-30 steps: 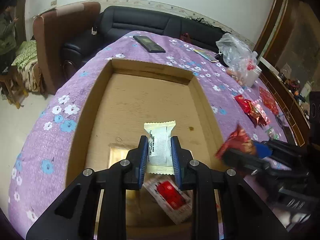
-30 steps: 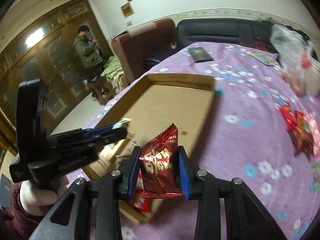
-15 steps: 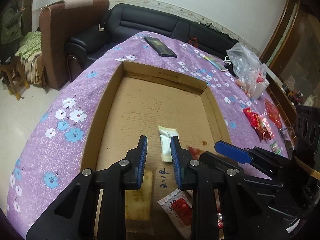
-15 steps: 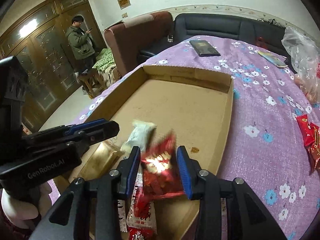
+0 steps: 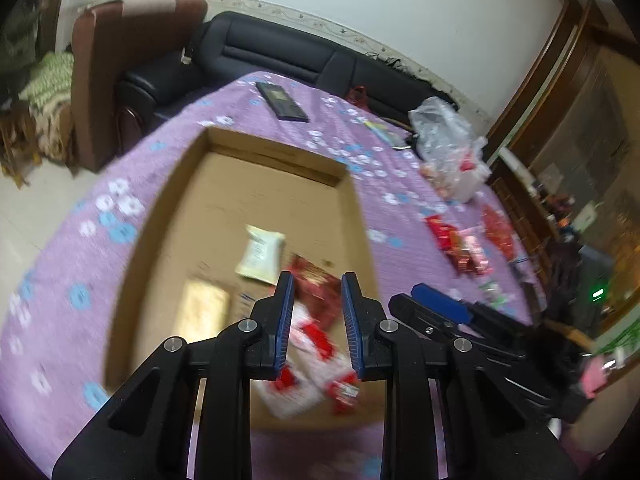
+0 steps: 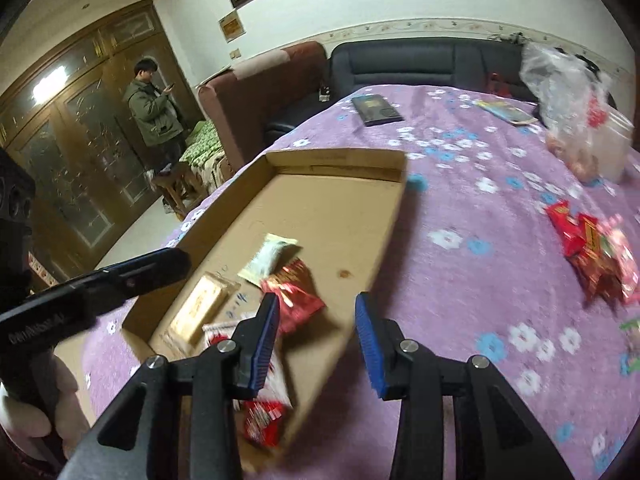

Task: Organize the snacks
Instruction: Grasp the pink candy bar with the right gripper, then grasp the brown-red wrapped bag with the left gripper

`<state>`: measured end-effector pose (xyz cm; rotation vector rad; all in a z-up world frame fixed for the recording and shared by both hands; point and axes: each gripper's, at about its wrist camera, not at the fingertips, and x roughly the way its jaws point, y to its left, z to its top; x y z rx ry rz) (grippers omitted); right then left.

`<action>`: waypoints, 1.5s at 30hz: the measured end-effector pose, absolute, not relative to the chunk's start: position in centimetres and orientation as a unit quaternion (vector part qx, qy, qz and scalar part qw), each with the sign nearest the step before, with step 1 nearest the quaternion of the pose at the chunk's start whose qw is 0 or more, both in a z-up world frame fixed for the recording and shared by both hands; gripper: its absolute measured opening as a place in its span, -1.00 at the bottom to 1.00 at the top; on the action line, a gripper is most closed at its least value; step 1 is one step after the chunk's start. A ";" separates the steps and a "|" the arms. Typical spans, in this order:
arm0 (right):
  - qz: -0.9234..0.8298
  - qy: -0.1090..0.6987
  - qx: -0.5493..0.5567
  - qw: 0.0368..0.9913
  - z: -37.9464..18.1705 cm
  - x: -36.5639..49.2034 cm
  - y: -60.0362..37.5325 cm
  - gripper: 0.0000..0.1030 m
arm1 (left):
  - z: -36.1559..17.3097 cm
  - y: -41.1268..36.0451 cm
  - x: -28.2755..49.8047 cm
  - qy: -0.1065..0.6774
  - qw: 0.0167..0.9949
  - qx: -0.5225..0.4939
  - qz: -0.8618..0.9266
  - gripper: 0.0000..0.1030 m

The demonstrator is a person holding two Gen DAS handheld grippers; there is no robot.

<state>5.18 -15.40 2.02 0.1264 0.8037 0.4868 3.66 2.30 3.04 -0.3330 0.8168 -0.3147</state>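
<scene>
Snacks in the tray, snacks on the cloth, and both tongs empty: the left gripper (image 5: 316,316) hangs over the near end of the cardboard tray (image 6: 396,216) with its jaws apart and nothing between them, and the right gripper (image 6: 316,336) hovers at the tray's near right rim with its jaws spread wider, also holding nothing. Inside the tray lie a white packet (image 6: 270,258), a red foil packet (image 6: 294,294) just beside it and seemingly overlapping its corner, a pale golden bar (image 6: 200,306) to the left, and a few red-and-white wrappers (image 5: 308,368) bunched at the near end. So, by my reckoning, a fair share is boxed but the job is not finished: a heap of red snack packs (image 6: 592,256) sits on the purple floral tablecloth (image 6: 460,280), well apart from the tray on its right, and a clear plastic bag (image 6: 568,108) with more items waits at the far edge. As for writing, the left tool's body shows pale lettering in the right wrist view, too smeared to read; some blue handwriting marks the tray floor near the golden bar, illegible; packet print is blurred beyond reading.
</scene>
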 end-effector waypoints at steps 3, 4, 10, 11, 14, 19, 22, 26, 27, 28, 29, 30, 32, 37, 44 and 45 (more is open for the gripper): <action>0.209 0.382 0.076 0.897 2.0 3.9 -19.2 -0.16 | 3.8 0.5 2.1 0.388 0.888 -0.173 -0.176 -0.17; 0.194 0.380 0.084 0.901 2.0 3.5 -21.0 -0.16 | 4.0 -0.2 1.6 0.385 0.888 -0.170 -0.183 0.10; 0.063 0.367 0.161 0.914 2.3 3.6 -33.1 -0.12 | 4.1 -5.6 0.3 0.389 0.882 -0.131 -0.233 0.17; 0.044 0.366 0.175 0.913 2.2 3.9 -35.0 -0.12 | 3.9 -6.2 0.4 0.394 0.879 -0.127 -0.236 0.17; 0.005 0.362 0.195 0.912 1.9 4.7 -38.7 -0.12 | 3.3 -7.8 0.6 0.409 0.871 -0.118 -0.244 0.17; -0.017 0.367 0.192 0.910 1.3 8.7 -40.2 -0.13 | 3.1 -9.2 0.5 0.418 0.869 -0.105 -0.244 0.17; -0.023 0.380 0.177 0.908 0.7 11.9 -39.8 -0.13 | 3.0 -9.3 0.0 0.421 0.868 -0.101 -0.242 0.17; -0.002 0.411 0.164 0.897 -1.1 15.9 -38.7 -0.13 | 2.9 -9.2 -0.3 0.422 0.870 -0.093 -0.237 0.17; 0.003 0.423 0.162 0.892 -1.6 16.6 -38.4 -0.18 | 2.9 -9.2 -0.3 0.424 0.870 -0.092 -0.235 0.17; 0.006 0.433 0.158 0.888 -2.0 17.0 -37.9 -0.44 | 2.8 -9.2 -0.2 0.425 0.869 -0.092 -0.234 0.17; 0.010 0.432 0.157 0.888 -2.1 16.8 -37.7 -0.45 | 2.7 -9.2 -0.1 0.427 0.869 -0.091 -0.233 0.17; 0.019 0.434 0.161 0.886 -2.2 16.4 -37.4 -0.47 | 2.6 -9.2 -0.1 0.427 0.869 -0.091 -0.232 0.17; 0.047 0.446 0.172 0.877 -2.4 15.2 -36.8 -0.48 | 2.5 -9.4 0.2 0.429 0.868 -0.091 -0.232 0.17; 0.149 0.477 0.175 0.848 -2.5 10.2 -34.3 -0.47 | 2.0 -10.9 0.9 0.437 0.861 -0.083 -0.246 0.17; 0.103 0.454 0.092 0.881 -2.6 5.0 -33.9 -0.47 | 1.2 -14.1 2.6 0.448 0.855 -0.062 -0.254 0.17; 0.096 0.449 0.096 0.883 -2.6 4.8 -34.3 -0.47 | 1.2 -14.7 3.2 0.448 0.854 -0.065 -0.256 0.17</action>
